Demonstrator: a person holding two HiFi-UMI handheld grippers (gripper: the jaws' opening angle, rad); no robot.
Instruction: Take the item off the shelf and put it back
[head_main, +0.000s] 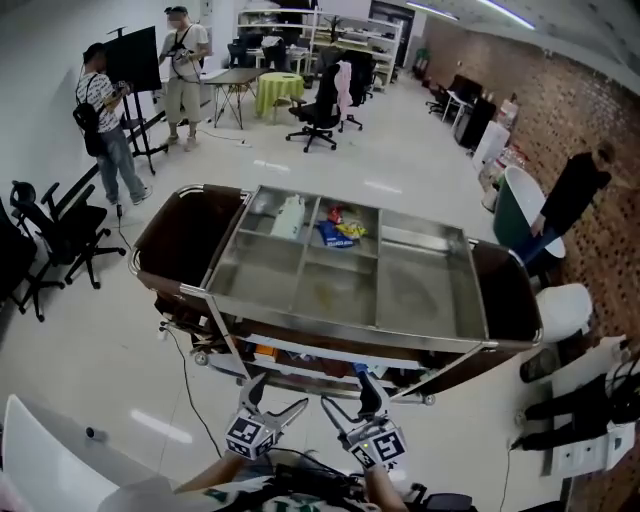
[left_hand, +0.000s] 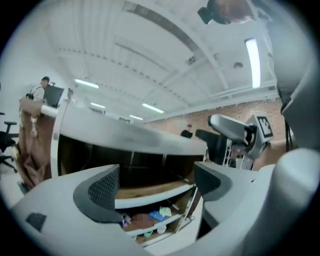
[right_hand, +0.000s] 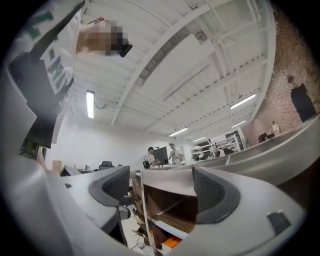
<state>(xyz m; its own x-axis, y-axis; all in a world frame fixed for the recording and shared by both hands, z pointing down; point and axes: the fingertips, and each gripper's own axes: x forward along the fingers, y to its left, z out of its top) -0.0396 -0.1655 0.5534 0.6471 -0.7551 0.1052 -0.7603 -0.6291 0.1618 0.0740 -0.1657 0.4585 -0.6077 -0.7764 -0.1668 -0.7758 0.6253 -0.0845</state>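
**Head view:** the camera is looking steeply down from just behind the steel-topped, compartmented trolley with brown side panels (head_main: 430, 290), taking in its whole top and the open room beyond.

**Left gripper view:** the camera riding on the left gripper (head_main: 278, 398) is sitting low and close, tilting up between its jaws into the trolley's lower wooden shelves (left_hand: 150, 191).

**Right gripper view:** the camera on the right gripper (head_main: 348, 400) is tilting up beside the trolley's corner.

All three views are sharing the trolley. The head and right gripper views are also sharing the black screen on a stand (head_main: 135, 58).

Open-plan office: swivel chairs (head_main: 318, 108), storage racks (head_main: 350, 35), brick wall (head_main: 545, 85)
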